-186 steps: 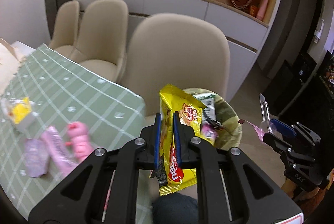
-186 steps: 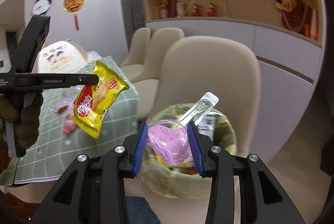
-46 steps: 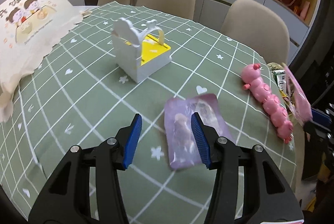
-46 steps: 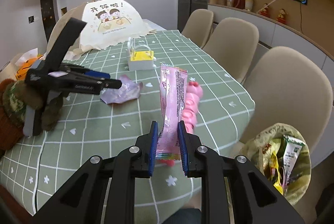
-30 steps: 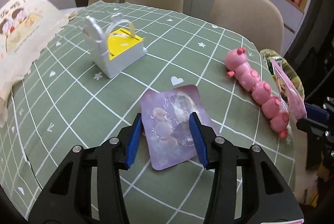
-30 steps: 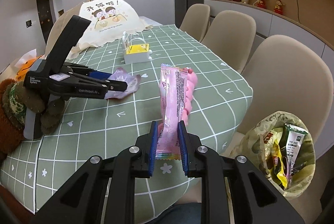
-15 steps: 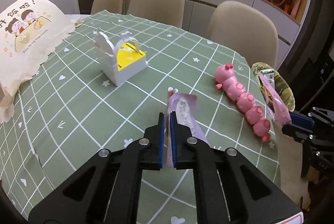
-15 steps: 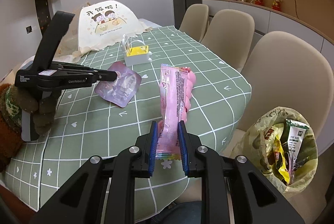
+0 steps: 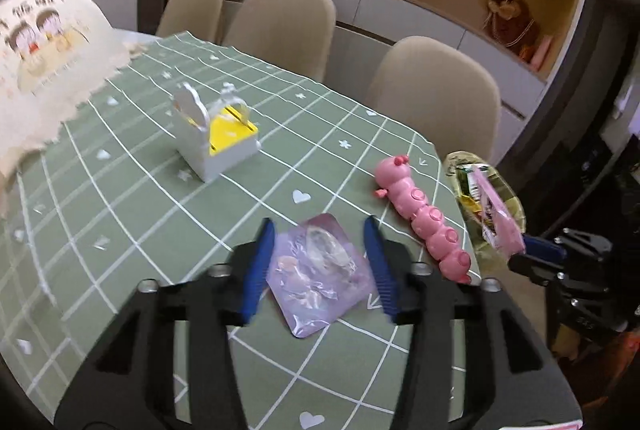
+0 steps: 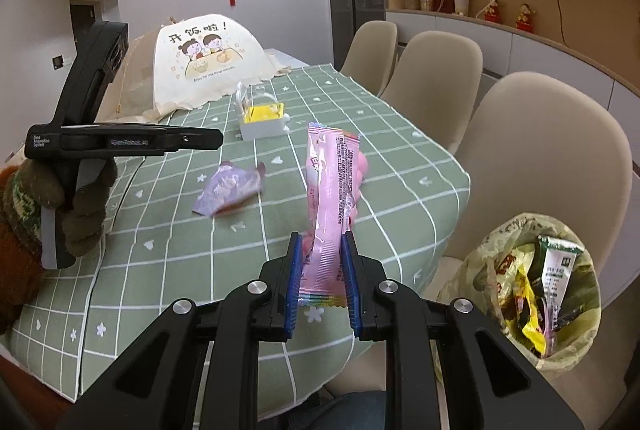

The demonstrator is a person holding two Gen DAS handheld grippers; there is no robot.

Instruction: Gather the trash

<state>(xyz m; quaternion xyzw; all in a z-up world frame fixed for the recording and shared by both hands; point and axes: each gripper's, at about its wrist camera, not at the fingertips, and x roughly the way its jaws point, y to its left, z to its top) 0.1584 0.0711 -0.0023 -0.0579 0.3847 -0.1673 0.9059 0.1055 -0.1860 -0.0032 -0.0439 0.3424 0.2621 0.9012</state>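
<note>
Hovering over the near edge of the table (image 9: 120,189), the left gripper (image 9: 320,266) had its jaws opening, and the purple wrapper (image 9: 316,274) lay flat on the green cloth between the blue pads (image 9: 260,266), gripped by neither. The right gripper (image 10: 320,278) was clamped narrowly on the lower end of a tall pink wrapper (image 10: 332,197), which stood upright above it. To retake the purple wrapper well, I would judge that the left gripper should come down lower, set one pad against a raised, crinkled edge rather than the flat middle, and close slowly so the slick film is pinched instead of sliding out. Just beside it lay a pink caterpillar toy (image 9: 424,222), which should be kept out of the jaws. Beyond the table's right corner, the trash bag (image 10: 532,278) sat open with wrappers already inside, well apart from the purple wrapper. Farther back stood a white and yellow box (image 9: 216,137), to be left alone.
</note>
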